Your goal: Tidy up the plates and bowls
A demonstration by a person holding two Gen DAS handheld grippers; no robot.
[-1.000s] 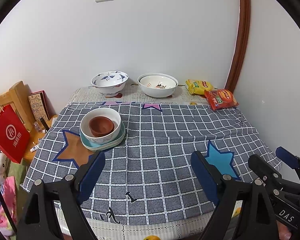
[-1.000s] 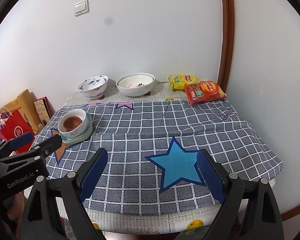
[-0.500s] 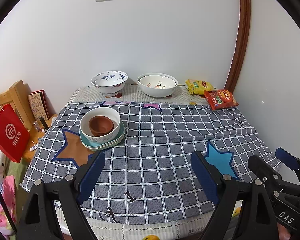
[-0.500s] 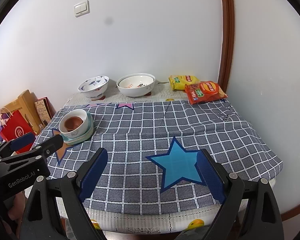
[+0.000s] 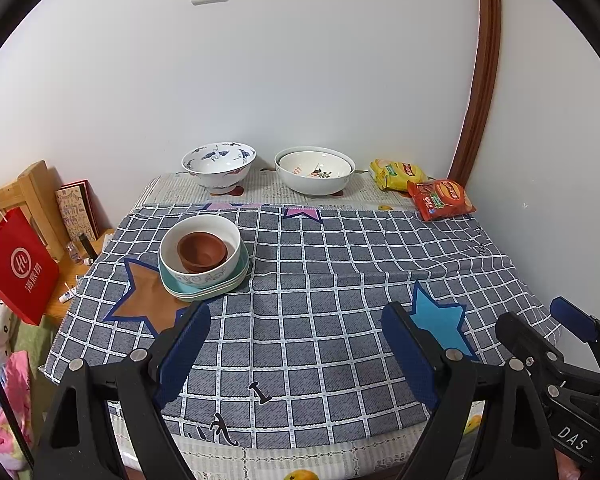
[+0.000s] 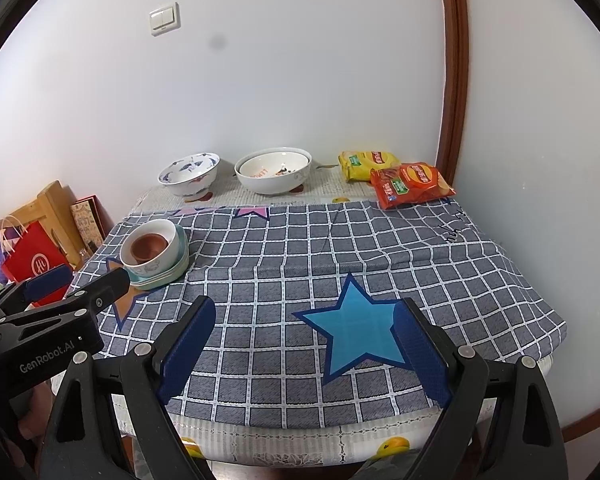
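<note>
Stack: brown clay bowl (image 5: 201, 251) inside white ceramic bowl (image 5: 199, 254) on pale green plates (image 5: 208, 286), near bench (image 6: 340, 438) left edge. Checked cloth right of stack bare. Left tool (image 5: 296, 354), right tool (image 6: 304, 350): jaws apart, empty, at near edge.

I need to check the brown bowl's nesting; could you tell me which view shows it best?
The left wrist view: the brown bowl is nearer and unblocked inside the white bowl. The right wrist view shows it smaller, at the far left.

The left tool (image 5: 296, 350) hangs open over the desk (image 5: 320, 280). A brown cup (image 5: 201, 250) sits in a white bowl (image 5: 201, 252) on stacked plates (image 5: 216, 284).
</note>
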